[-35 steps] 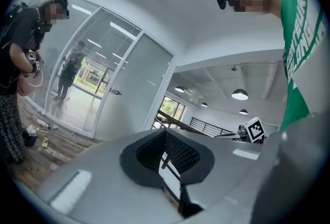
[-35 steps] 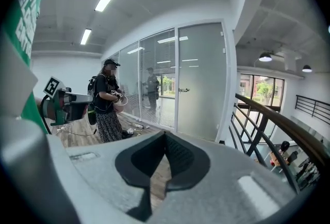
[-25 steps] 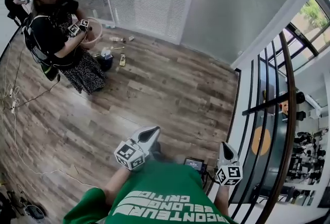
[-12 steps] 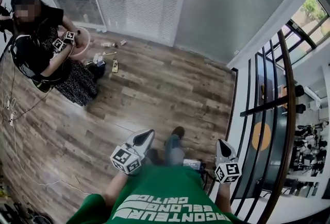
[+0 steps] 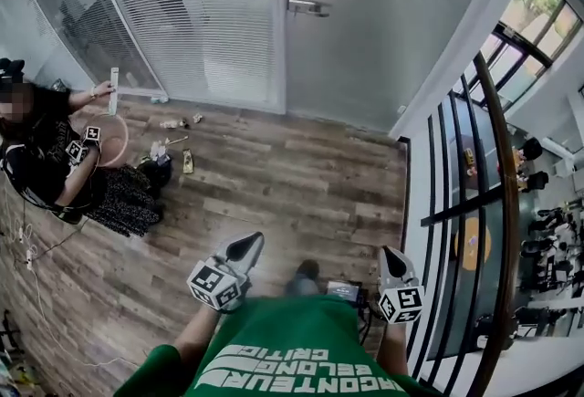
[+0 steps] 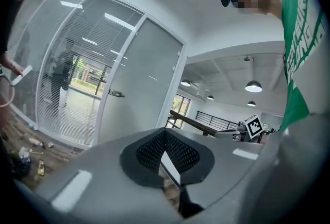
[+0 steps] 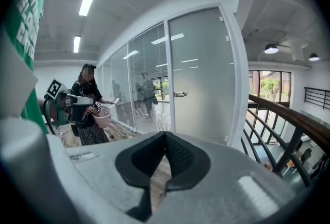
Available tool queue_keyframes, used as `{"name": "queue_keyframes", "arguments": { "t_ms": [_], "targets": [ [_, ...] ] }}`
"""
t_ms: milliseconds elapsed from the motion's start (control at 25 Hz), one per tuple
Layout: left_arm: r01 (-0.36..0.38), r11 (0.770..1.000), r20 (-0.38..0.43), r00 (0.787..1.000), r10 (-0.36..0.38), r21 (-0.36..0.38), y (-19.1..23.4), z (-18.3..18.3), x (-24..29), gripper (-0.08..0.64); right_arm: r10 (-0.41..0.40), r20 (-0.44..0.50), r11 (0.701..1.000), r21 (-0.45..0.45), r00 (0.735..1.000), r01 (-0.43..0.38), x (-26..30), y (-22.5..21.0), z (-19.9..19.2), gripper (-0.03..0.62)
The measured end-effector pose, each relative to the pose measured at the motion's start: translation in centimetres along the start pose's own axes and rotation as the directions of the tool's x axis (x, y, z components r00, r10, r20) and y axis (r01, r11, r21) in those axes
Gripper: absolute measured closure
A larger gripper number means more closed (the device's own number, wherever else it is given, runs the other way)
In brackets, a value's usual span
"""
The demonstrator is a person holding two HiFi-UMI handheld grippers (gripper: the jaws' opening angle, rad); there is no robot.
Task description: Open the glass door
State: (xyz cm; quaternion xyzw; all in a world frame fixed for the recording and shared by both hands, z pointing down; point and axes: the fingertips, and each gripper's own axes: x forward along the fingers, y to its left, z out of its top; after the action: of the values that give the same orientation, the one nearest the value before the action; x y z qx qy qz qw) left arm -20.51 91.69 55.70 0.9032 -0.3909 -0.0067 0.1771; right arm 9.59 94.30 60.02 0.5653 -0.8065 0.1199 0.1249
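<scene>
Since a second ago the frosted glass door (image 5: pixel 365 30) and its lever handle (image 5: pixel 307 7) have swung toward the top centre of the head view, while the other person (image 5: pixel 50 158) with the pink basin (image 5: pixel 114 141) has slid to the left edge. Both hands sit low by the green shirt (image 5: pixel 292 349) — left gripper (image 5: pixel 245 246) and right gripper (image 5: pixel 392 256) point toward the door, well apart from it, each with jaws pressed together on nothing (pads meeting in both gripper views). Wood-plank floor (image 5: pixel 274 176) lies between; small clutter (image 5: pixel 173 123), perhaps bottles, sits by the blind-backed glass partition (image 5: pixel 210 21). A dark railing (image 5: pixel 497 203) runs at right.
</scene>
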Motion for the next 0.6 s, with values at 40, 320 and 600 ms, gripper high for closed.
{"name": "queue_keyframes", "arguments": {
  "t_ms": [40,320,600],
  "targets": [
    [0.001,1.000,0.005,1.000,-0.001,0.001,0.0,0.3,1.0,0.543,-0.003,0.001,1.000,0.002,1.000,0.003,0.2,-1.1,0.2,0.598],
    [-0.023,1.000,0.007,1.000,0.023,-0.012,0.6,1.5,6.4,0.543,-0.005,-0.002,1.000,0.024,1.000,0.006,3.6,-6.7,1.5,0.598],
    [-0.044,0.999,0.007,0.999,0.044,-0.021,2.5,2.8,9.8,0.543,0.038,-0.020,0.999,0.024,0.999,-0.037,8.0,-8.1,2.7,0.598]
  ]
}}
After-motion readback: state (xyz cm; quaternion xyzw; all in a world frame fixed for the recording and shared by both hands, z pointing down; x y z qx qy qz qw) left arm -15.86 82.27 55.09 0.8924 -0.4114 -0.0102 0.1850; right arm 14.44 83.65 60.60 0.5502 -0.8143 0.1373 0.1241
